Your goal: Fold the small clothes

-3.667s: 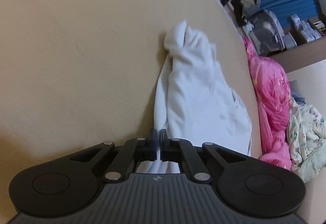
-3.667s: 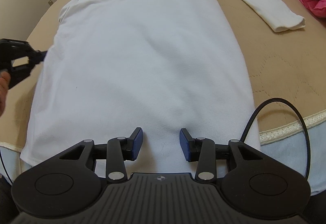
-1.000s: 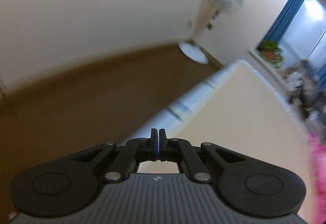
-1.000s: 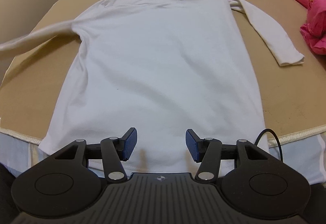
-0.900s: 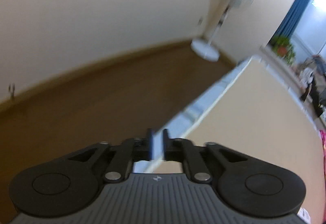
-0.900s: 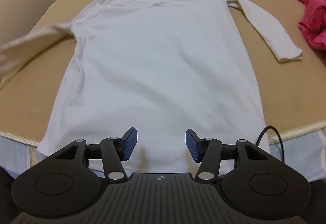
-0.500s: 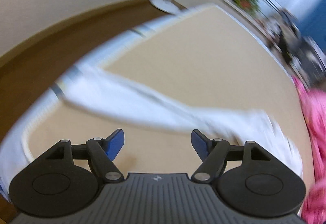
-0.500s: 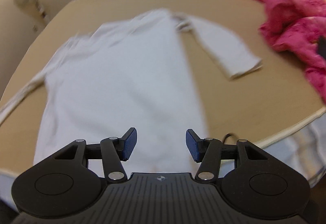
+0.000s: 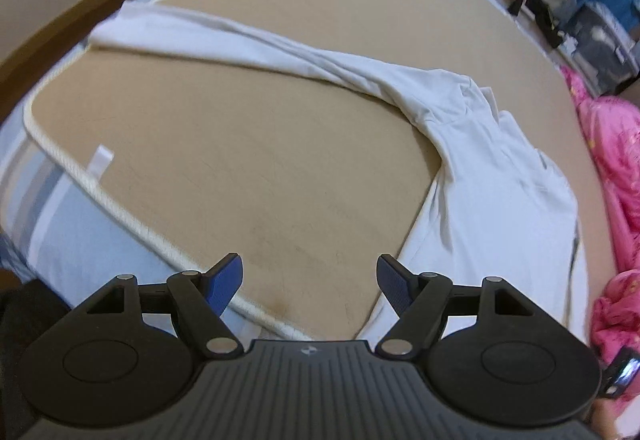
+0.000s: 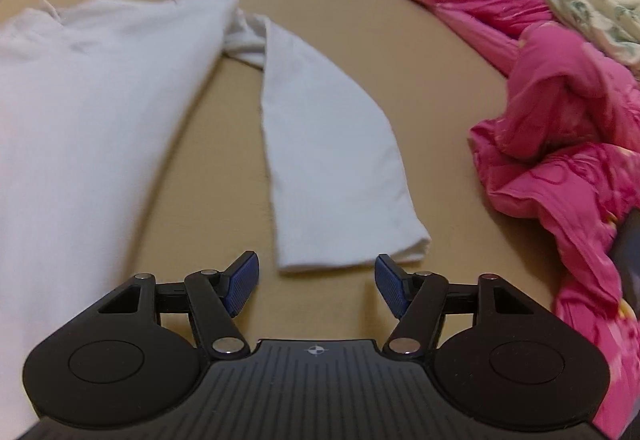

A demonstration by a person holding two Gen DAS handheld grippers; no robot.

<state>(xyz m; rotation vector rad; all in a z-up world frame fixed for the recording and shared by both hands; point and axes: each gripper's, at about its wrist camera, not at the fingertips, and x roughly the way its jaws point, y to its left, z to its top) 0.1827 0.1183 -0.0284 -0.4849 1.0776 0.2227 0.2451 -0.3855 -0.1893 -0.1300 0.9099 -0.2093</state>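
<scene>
Blue-padded, both my jaw pairs stand spread and hold nothing. My right gripper (image 10: 316, 282) hovers just short of the cuff (image 10: 352, 250) of the white long-sleeved cotton shirt (image 10: 96, 112). My left gripper (image 9: 310, 282) hangs over the tan quilted bed cover (image 9: 240, 160), beside the hem.

Risks, as I judge them:
- Closing early would pinch the bed cover along with the cuff.
- Lifting one layer only would twist the sleeve.
- The pink rumpled quilt (image 10: 560, 120) lies near and could snag.

The shirt lies flat on the bed, one sleeve (image 9: 224, 36) stretched toward the bed's edge.
</scene>
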